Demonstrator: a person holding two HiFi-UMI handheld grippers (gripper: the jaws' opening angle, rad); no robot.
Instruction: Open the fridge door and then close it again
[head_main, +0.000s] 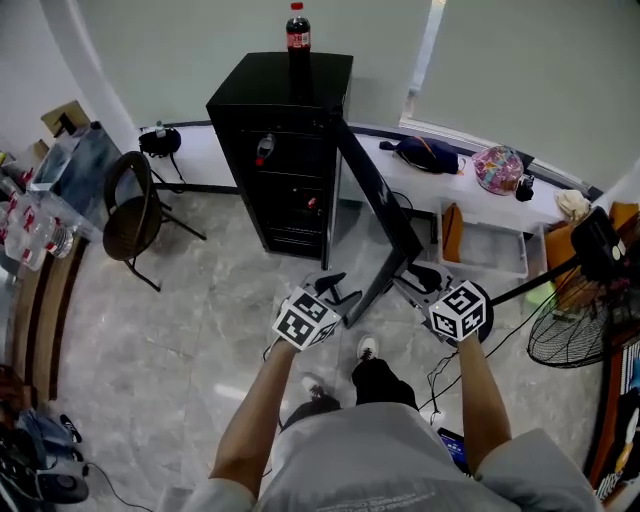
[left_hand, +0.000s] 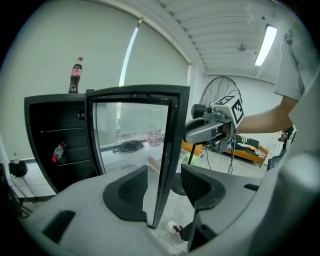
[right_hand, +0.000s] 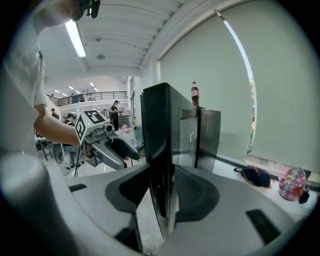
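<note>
Head view: fridge (head_main: 280, 150) stands ahead of both tongs, door (head_main: 380, 200) swung wide open toward the person. Cola bottle (head_main: 298, 30) on top of the fridge. Left tongs (head_main: 333, 287) and right tongs (head_main: 415, 285) both sit at the door's free edge, left tongs on the fridge side, right tongs on the outer side. Chair (head_main: 135, 215) well off to the left of the left tongs.

Left gripper view: left tongs (left_hand: 164, 182) are open w/ jaws apart. Door edge (left_hand: 167, 145) runs upright btw them, close against the left pad (left_hand: 132, 187). Floor and a shoe (left_hand: 175, 230) show in the gap before the right pad (left_hand: 196, 185). Fridge body (left_hand: 55, 145) is ahead-left, a small bottle (left_hand: 58, 151) on its shelf. Right tongs (left_hand: 200, 131) are just past the door edge, ahead-right.

Right gripper view: right tongs (right_hand: 167, 190) are closed on the door (right_hand: 160, 150). Its edge fills the space btw the jaws, pads against both faces as far as can be seen. Left tongs (right_hand: 115, 150) are ahead-left, beyond the door. Cola bottle (right_hand: 195, 95) is ahead, up on the fridge. Dark bag (right_hand: 256, 176) lies on the ledge to the right.
</note>
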